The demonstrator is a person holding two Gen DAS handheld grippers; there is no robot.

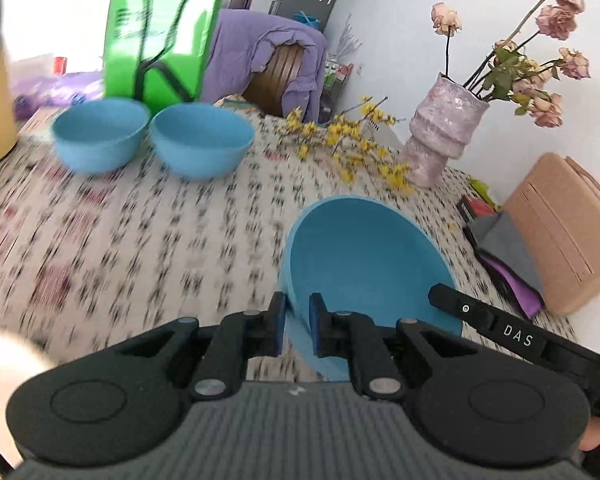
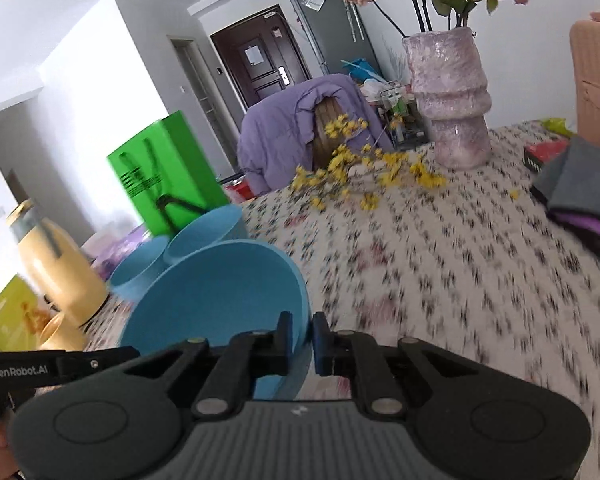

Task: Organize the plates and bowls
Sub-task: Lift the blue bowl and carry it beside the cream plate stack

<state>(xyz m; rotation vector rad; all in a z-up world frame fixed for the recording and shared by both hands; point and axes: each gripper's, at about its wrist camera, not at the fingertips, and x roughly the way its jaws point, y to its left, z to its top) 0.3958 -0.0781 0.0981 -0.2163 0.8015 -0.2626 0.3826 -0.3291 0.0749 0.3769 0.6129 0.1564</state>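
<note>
A blue bowl [image 1: 364, 268] is held up above the table, tipped on its side. The left gripper [image 1: 297, 322] pinches one side of its rim, with one blue pad [image 1: 279, 322] outside the wall and the other inside. The fingers are squeezed almost together with only the thin wall between them.

The right wrist view shows what looks like the same blue bowl [image 2: 220, 292], though I cannot be sure. There the right gripper [image 2: 302, 338] pinches the rim the same way, fingers nearly closed on the wall. A black bar of the other gripper shows at the edge of each view.

Two more blue bowls [image 1: 100, 134] sit upright on the table, far back, side by side and just about touching. The left view shows both fully. In the right view they are half hidden behind the held bowl.

The flowered tablecloth [image 1: 120, 240] is blurry. A green box [image 1: 160, 40] stands behind the two bowls. A purple vase [image 1: 444, 136] with dried pink roses stands near yellow flowers [image 1: 348, 140] lying on the cloth. A purple coat [image 2: 300, 128] hangs on a chair behind the table.

Only the right view shows the dark door [image 2: 260, 64] and the whole yellow jug [image 2: 56, 268]. The left view shows more of the tan box [image 1: 560, 236] and the folded cloths beside it.
</note>
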